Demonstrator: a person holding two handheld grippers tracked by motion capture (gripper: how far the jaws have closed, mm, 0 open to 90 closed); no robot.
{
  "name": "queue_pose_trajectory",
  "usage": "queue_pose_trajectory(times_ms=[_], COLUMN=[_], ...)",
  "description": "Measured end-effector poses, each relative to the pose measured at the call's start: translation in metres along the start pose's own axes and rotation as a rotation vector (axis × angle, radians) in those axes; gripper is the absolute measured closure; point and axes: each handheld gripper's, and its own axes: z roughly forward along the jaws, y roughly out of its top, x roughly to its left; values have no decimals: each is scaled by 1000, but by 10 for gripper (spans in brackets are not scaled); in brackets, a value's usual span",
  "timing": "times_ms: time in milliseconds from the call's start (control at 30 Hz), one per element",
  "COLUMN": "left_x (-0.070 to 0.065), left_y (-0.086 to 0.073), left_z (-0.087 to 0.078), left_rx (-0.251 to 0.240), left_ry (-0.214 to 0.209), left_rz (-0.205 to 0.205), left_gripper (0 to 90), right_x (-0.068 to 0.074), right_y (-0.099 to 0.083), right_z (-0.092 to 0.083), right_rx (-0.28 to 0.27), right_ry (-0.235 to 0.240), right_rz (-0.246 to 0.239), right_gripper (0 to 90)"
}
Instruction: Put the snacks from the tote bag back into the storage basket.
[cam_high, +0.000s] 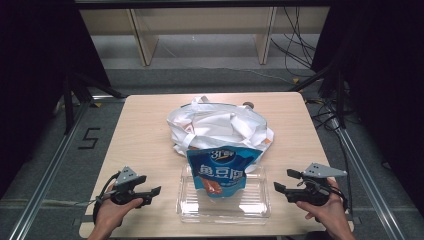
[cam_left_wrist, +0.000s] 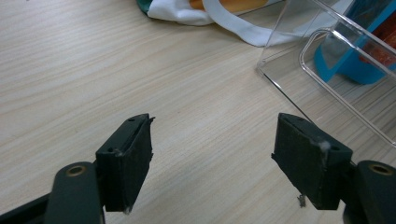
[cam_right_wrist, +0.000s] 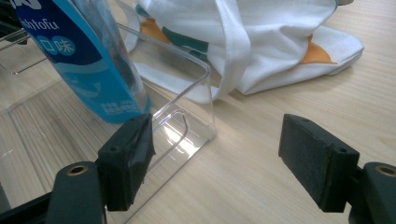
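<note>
A clear plastic tray (cam_high: 260, 207) lies near the table's front edge. A blue snack bag (cam_high: 222, 170) stands in it, leaning back against a white cloth tote bag (cam_high: 215, 127) with orange and green print. My left gripper (cam_high: 154, 192) rests left of the tray, open and holding nothing; its own view shows the tray's corner (cam_left_wrist: 280, 60) ahead on the right. My right gripper (cam_high: 282, 182) is to the right of the tray, open and holding nothing. In its view the tray wall (cam_right_wrist: 205, 98), the blue bag (cam_right_wrist: 88, 60) and the tote (cam_right_wrist: 261, 42) lie just ahead.
The light wood table (cam_high: 145, 130) has bare surface left and right of the bags. A small round object (cam_high: 247, 104) sits behind the tote at the far edge. Metal rails run along both sides on the floor, and shelving and cables stand beyond the table.
</note>
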Motion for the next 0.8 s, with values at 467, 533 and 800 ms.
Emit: queue_pose_trajectory(times_ms=[467,533,800], left_x=[0,0,0], left_y=[0,0,0], left_z=[0,0,1], left_rx=[-1,-2,-3], left_ry=[2,2,13], left_rz=[0,0,1], left_gripper=[274,274,270], right_x=[0,-1,-1], right_y=[-5,-6,-8], right_z=[2,3,4], right_rx=[11,3,23], right_ry=[-3,-20,-30], right_rz=[-4,-9,16], right_gripper=[264,263,254])
